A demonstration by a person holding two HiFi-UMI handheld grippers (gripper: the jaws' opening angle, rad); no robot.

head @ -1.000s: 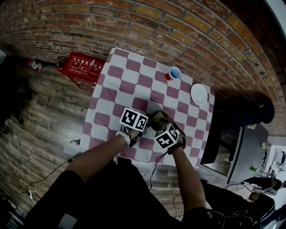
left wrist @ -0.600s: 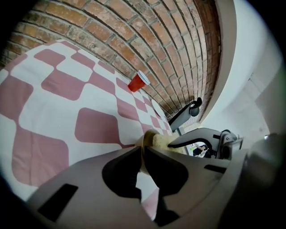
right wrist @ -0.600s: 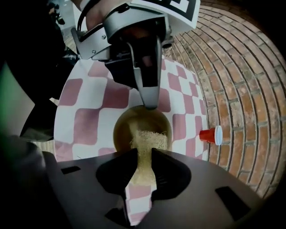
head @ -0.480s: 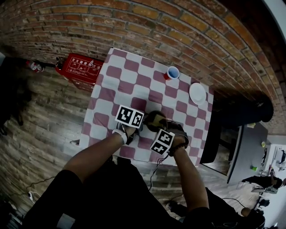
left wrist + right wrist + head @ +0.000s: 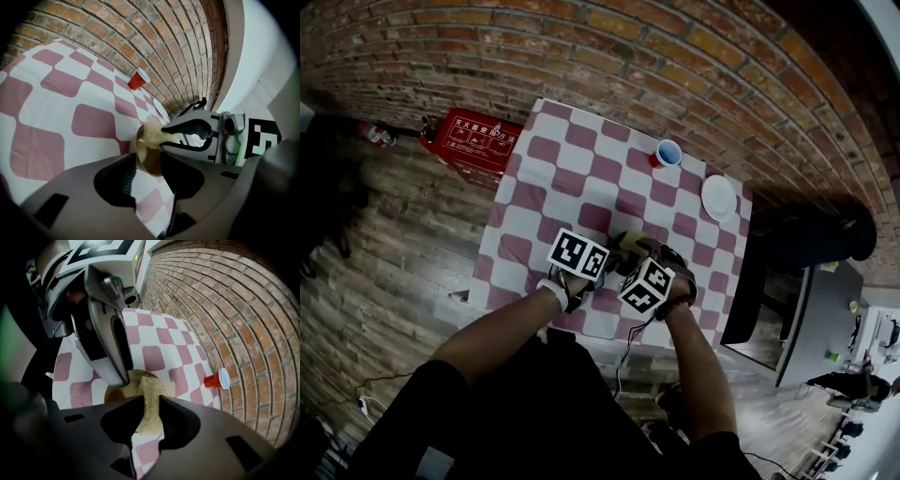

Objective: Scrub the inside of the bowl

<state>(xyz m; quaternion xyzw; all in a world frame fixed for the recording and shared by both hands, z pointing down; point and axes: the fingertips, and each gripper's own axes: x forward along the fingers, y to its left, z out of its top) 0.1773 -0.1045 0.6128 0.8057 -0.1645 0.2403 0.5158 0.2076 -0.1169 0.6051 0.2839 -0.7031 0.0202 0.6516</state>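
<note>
Brass-coloured and shallow, the bowl (image 5: 117, 391) sits near the front edge of the checked counter (image 5: 572, 159), mostly under the two marker cubes in the head view. The right tongs (image 5: 151, 401) pinch a tan scrub pad (image 5: 149, 383) and hold it down in the bowl's hollow, so the scrubbing step looks to be in hand.

The left tongs (image 5: 148, 160) have just been opening. They stand spread with the bowl's rim between them, and the pads seem not to bite on it, though the angle makes that hard to judge.

Next, I judge, the left tongs need to close on the rim to steady the bowl while the pad works round the inner wall.

The pad's underside and any dirt are hidden. A red cup (image 5: 666, 153) and a white plate (image 5: 718, 197) stand well apart.
</note>
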